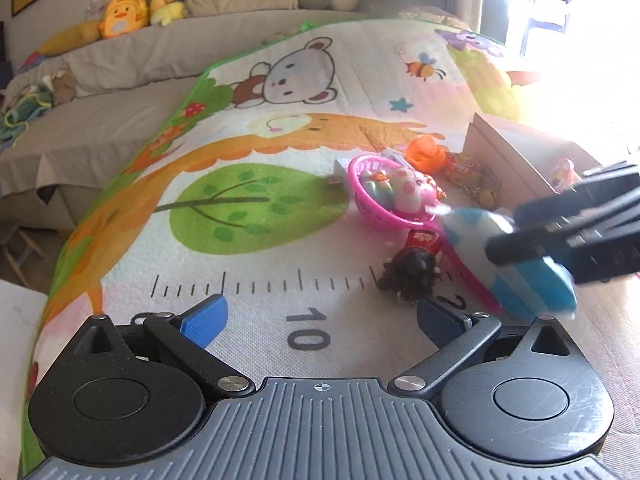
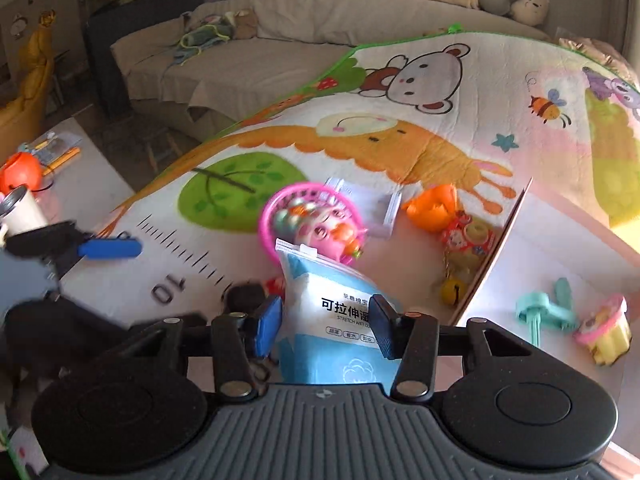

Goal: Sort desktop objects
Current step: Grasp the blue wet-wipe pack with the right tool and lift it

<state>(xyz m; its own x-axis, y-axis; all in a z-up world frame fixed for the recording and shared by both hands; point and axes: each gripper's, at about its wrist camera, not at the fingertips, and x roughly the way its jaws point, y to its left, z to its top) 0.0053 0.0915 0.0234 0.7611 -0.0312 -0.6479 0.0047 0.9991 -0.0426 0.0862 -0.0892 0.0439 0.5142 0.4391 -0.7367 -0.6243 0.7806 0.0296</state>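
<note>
A: From the left wrist, what do you see?

B: The left gripper point(image 1: 320, 316) hangs over the play mat point(image 1: 256, 256) with its blue pads spread wide and nothing between them, just above the printed ruler marks near the mat's near edge. Towards the right edge of the mat lies a pink toy racket point(image 1: 384, 200) with a pink pig figure point(image 1: 412, 192) on its head, and a dark-haired doll point(image 1: 412, 268) beside the handle.

A: And the other tool?

B: The right gripper point(image 1: 516, 240) reaches in from the right, clamped on a blue-and-white wipes pack point(image 1: 520, 272). The pack is above the racket handle. Behind it stands an open cardboard box point(image 1: 508, 148) by the mat's right edge, with an orange toy point(image 1: 426, 154) and a red charm point(image 1: 466, 172) just outside its wall.

A: Now the right wrist view.

B: The right gripper point(image 2: 326, 322) has its pads pressed on both sides of the wipes pack point(image 2: 332, 300), which stands upright between them, with printed lettering facing the camera. Its top edge overlaps the pig figure point(image 2: 320, 236) and racket point(image 2: 272, 216). The cardboard box point(image 2: 500, 252) is to the right; inside on its floor lie a mint-green toy point(image 2: 544, 308) and a pink-and-yellow toy point(image 2: 604, 332). The left gripper point(image 2: 108, 248) shows blurred at the left edge of the mat point(image 2: 440, 184); from here I cannot tell its spread.
</note>
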